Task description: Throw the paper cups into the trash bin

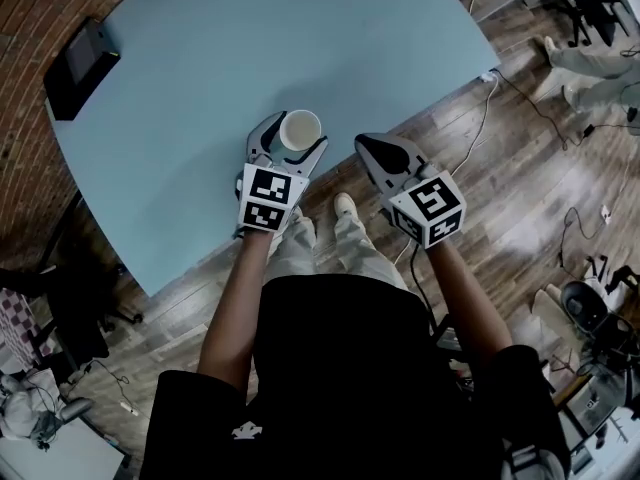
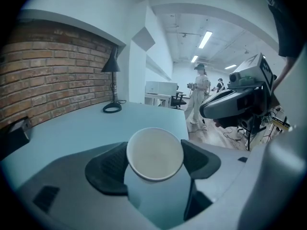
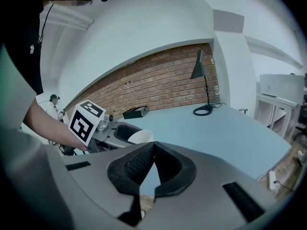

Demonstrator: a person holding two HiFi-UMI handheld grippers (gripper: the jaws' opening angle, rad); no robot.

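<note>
As the left gripper (image 1: 292, 140) is clamped on it, a white paper cup (image 1: 301, 128) is held mouth-up at the near edge of the light-blue tabletop (image 1: 250, 38), and the right gripper (image 1: 368, 144) is seen pressed together, empty, just to the right.

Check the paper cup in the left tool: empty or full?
Empty: the paper cup held by the left tool shows a bare white inside.
</note>
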